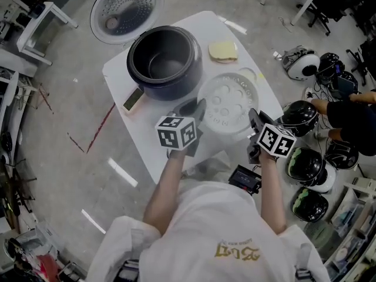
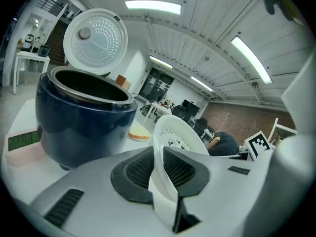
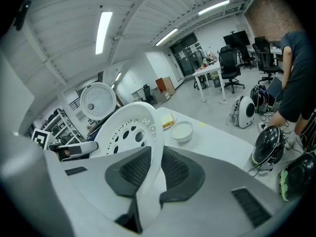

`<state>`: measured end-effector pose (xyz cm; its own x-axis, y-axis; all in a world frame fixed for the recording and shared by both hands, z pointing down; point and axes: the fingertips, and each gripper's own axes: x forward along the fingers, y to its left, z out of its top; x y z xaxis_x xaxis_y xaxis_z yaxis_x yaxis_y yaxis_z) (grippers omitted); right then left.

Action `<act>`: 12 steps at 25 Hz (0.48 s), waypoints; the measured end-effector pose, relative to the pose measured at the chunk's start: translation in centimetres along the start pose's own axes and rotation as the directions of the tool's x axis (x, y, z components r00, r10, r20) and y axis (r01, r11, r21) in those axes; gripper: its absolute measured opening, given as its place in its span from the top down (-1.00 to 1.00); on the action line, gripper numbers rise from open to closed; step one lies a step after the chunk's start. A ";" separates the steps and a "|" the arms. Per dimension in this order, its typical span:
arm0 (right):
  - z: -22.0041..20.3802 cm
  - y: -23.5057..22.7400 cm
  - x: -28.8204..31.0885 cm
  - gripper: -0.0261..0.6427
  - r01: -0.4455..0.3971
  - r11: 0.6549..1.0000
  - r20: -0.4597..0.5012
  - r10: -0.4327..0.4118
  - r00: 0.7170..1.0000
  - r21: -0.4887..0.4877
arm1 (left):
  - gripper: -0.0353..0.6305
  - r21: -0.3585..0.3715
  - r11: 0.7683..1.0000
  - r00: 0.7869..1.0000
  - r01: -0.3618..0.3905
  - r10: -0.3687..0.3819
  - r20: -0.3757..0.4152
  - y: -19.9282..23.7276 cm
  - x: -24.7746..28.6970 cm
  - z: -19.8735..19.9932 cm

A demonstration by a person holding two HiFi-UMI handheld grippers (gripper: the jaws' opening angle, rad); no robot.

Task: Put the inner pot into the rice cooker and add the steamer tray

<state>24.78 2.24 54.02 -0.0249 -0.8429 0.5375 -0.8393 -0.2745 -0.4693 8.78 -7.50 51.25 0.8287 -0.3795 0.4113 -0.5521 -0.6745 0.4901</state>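
The dark blue rice cooker (image 1: 164, 60) stands on the white table (image 1: 117, 72), its lid (image 1: 126, 7) swung open behind it and the inner pot (image 1: 163, 54) seated inside. The white perforated steamer tray (image 1: 228, 103) hangs above the table to the cooker's right, held by both grippers on opposite rim edges. My left gripper (image 1: 197, 111) is shut on its left rim (image 2: 163, 167); the cooker (image 2: 81, 117) shows ahead of it. My right gripper (image 1: 254, 121) is shut on the tray's right rim (image 3: 148, 177).
A yellow sponge (image 1: 223, 51) and a small white cup (image 1: 248, 75) lie on the table's far right. A green-labelled panel (image 1: 133, 98) sits by the cooker's front. Helmets (image 1: 305, 169) and cables crowd the floor at right, where a person (image 1: 352, 113) crouches.
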 end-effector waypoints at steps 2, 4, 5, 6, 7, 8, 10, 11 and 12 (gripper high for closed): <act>0.2 1.0 -0.5 0.70 -0.009 1.000 0.014 0.009 1.000 0.001 | 0.68 0.002 1.000 1.000 -0.001 0.001 0.026 -0.2 -1.1 0.8; 0.6 2.0 -1.0 0.70 -0.021 1.000 0.029 0.021 0.999 -0.002 | 0.68 0.007 1.000 0.999 0.001 -0.001 0.051 -0.4 -2.2 1.6; 0.8 2.4 -1.3 0.70 -0.026 1.000 0.038 0.026 0.999 -0.005 | 0.68 0.008 1.000 0.998 0.003 -0.004 0.063 -0.5 -2.6 1.9; 1.0 2.8 -1.5 0.70 -0.029 1.000 0.046 0.030 0.999 -0.008 | 0.68 0.005 1.000 0.997 0.006 -0.007 0.074 -0.7 -3.1 2.1; 1.1 3.2 -1.8 0.70 -0.031 0.999 0.052 0.032 0.998 -0.010 | 0.68 -0.003 1.000 0.997 0.012 -0.012 0.082 -0.7 -3.5 2.3; 1.3 3.5 -1.9 0.70 -0.031 0.999 0.058 0.032 0.998 -0.012 | 0.68 -0.017 1.000 0.996 0.020 -0.019 0.090 -0.8 -3.9 2.5; 1.6 4.0 -2.1 0.71 -0.035 0.999 0.066 0.036 0.997 -0.006 | 0.68 -0.046 0.998 0.994 0.036 -0.031 0.107 -0.8 -4.6 2.9; 1.7 4.3 -2.1 0.71 -0.042 0.999 0.069 0.042 0.997 0.000 | 0.68 -0.051 0.998 0.993 0.038 -0.032 0.114 -0.7 -5.0 3.2; 1.8 4.7 -2.2 0.71 -0.050 0.999 0.072 0.049 0.996 0.007 | 0.68 -0.051 0.998 0.992 0.037 -0.030 0.122 -0.7 -5.4 3.4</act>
<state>21.90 1.95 49.37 -0.0267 -0.8867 0.4617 -0.8333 -0.2353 -0.5002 5.04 -7.11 46.09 0.8500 -0.4332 0.2998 -0.5254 -0.6548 0.5433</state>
